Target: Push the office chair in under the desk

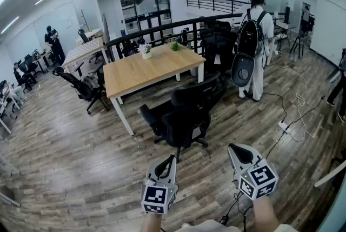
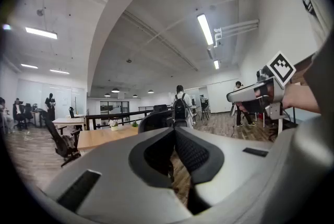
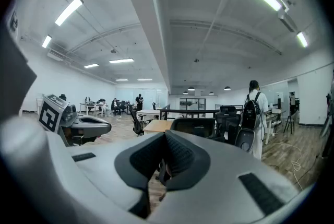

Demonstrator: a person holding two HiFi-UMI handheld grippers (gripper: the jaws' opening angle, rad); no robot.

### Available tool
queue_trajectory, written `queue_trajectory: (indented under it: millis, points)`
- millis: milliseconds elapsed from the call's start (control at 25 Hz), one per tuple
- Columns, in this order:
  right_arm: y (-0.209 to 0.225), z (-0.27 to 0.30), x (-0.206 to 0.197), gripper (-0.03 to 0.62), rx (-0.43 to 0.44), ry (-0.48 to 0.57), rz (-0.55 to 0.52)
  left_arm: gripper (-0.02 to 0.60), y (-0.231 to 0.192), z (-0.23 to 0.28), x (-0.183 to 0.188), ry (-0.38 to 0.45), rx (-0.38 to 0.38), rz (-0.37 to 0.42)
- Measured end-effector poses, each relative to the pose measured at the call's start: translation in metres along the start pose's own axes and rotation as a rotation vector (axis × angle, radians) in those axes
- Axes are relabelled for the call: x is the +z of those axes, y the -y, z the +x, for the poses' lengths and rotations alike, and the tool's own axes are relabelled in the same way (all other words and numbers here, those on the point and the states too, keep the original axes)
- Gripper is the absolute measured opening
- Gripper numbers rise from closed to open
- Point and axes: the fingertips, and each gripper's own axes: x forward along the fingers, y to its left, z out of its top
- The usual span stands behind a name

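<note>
Both grippers empty. Left gripper: jaws together, nothing between them. Right gripper: the same, pads closed on air. Both hung low in the near foreground, pointing at the chair and well short of it.

The black office chair with padded back and star base stood on the grey-brown plank floor, off the near right corner of the light wooden tabletop on white legs. It was pulled out, not tucked under.

Handling, my estimate: fairly heavy but on a rolling base, so it should travel easily on the smooth planks. The seat probably swivels, so an off-centre push would turn it rather than move it. The padding would give a little; the frame is stiff.

Contact plan: no grasp needed. Set the closed jaws against the upper backrest, one to each side of centre, and push evenly toward the far left, under the tabletop.
</note>
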Motion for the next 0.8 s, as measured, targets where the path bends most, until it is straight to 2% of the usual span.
queue_trajectory:
  millis: [160, 360, 800]
  points:
    - [0.007, -0.001, 0.001, 0.021, 0.002, 0.010, 0.010, 0.015, 0.006, 0.004, 0.002, 0.000, -0.002, 0.008]
    - [0.020, -0.005, 0.007, 0.023, 0.020, 0.064, 0.081, 0.015, 0.012, 0.008, 0.005, 0.002, 0.014, 0.014]
    - [0.058, -0.016, -0.004, 0.023, 0.053, 0.055, 0.094, 0.015, 0.041, 0.018, -0.004, -0.030, 0.060, 0.013]
